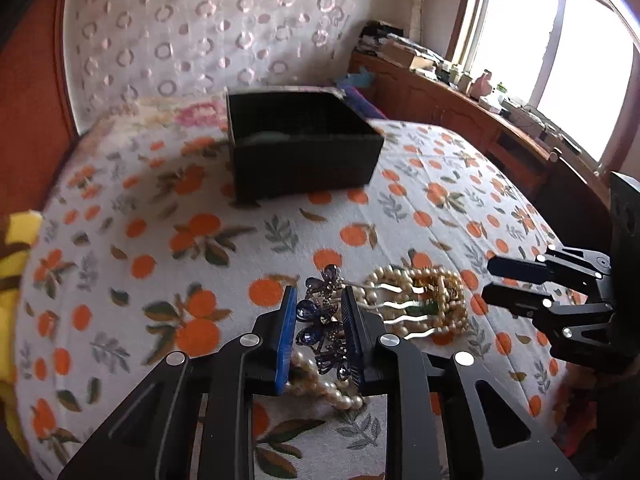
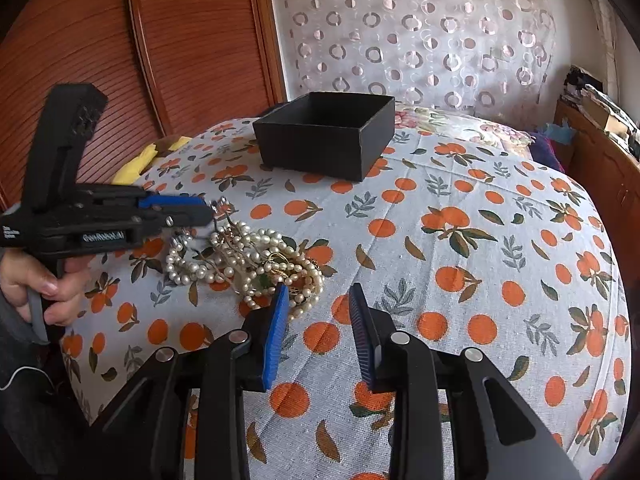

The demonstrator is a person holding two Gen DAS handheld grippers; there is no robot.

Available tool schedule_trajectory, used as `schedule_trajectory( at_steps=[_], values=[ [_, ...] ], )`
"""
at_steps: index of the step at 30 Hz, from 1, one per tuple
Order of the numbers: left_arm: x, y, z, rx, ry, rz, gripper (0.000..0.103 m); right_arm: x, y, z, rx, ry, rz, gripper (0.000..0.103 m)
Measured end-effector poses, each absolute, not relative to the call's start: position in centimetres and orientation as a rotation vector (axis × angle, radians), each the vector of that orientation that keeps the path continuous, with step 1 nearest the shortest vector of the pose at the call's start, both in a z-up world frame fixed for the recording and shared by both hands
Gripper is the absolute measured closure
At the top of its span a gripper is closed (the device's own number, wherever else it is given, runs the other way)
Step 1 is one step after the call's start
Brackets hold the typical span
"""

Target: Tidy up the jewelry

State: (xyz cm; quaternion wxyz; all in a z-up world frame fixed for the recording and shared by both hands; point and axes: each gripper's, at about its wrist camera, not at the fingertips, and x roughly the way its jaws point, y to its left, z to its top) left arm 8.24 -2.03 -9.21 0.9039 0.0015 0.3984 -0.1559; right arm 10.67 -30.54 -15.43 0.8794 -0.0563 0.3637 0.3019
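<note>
My left gripper [image 1: 318,298] is shut on a blue jewelled flower hair clip [image 1: 322,322], held just above the bedspread. Under and beside it lies a heap of pearl necklaces [image 1: 420,300] with gold pieces. An open black box [image 1: 300,140] stands farther back on the bed. In the right wrist view my right gripper [image 2: 318,294] is open and empty, just right of the pearl heap [image 2: 248,260]. The left gripper [image 2: 200,210] shows at the left, over the heap's far edge, and the black box [image 2: 326,136] stands beyond.
The bed is covered by an orange-print spread [image 2: 460,240]. A yellow cloth [image 2: 140,160] lies at its left edge by a wooden wardrobe [image 2: 120,60]. A wooden cabinet [image 1: 480,120] with clutter runs along the right under a window.
</note>
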Motion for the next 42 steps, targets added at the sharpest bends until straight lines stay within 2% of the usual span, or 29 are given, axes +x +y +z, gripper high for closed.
schedule_trajectory(
  at_steps=[20,32,38,42],
  values=[
    [7.9,0.9,-5.8,0.05,0.669,-0.159,0.084,12.3,-29.4,-16.4,-0.169,0.812,0.612,0.069],
    [7.9,1.1,-5.6,0.048,0.672,-0.162,0.083,14.1,-28.7,-17.0,-0.297,0.815,0.517,0.07],
    [7.7,0.6,-6.0,0.05,0.677,-0.169,0.083,14.8,-30.2,-17.0,-0.262,0.833,0.527,0.083],
    [7.7,0.6,-6.0,0.048,0.675,-0.166,0.083,14.8,-29.7,-17.1,-0.268,0.83,0.562,0.097]
  ],
)
